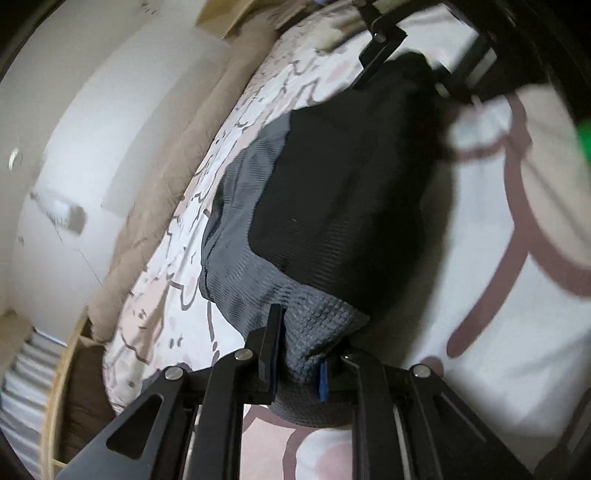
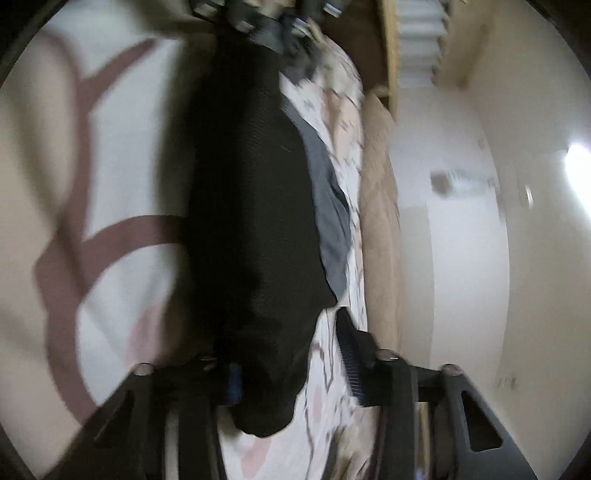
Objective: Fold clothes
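A black and grey waffle-knit garment (image 1: 332, 192) lies folded on a bed sheet (image 1: 498, 332) printed with large brown outlines. In the left wrist view my left gripper (image 1: 299, 365) is shut on the garment's grey near corner, which bunches between the two fingers. My right gripper (image 1: 421, 59) shows at the far black end of the garment. In the right wrist view the black end (image 2: 258, 258) runs between the fingers of my right gripper (image 2: 291, 373). It lies against the left finger, and bare sheet shows beside the right finger (image 2: 351, 362), so the jaws stand apart. My left gripper (image 2: 277, 22) is a blur at the top.
A beige fleecy blanket (image 1: 177, 192) is bunched along the far side of the bed against a white wall (image 1: 74, 129). A wooden bed frame (image 1: 59, 387) curves at the lower left corner. A green thing (image 1: 585, 140) shows at the right edge.
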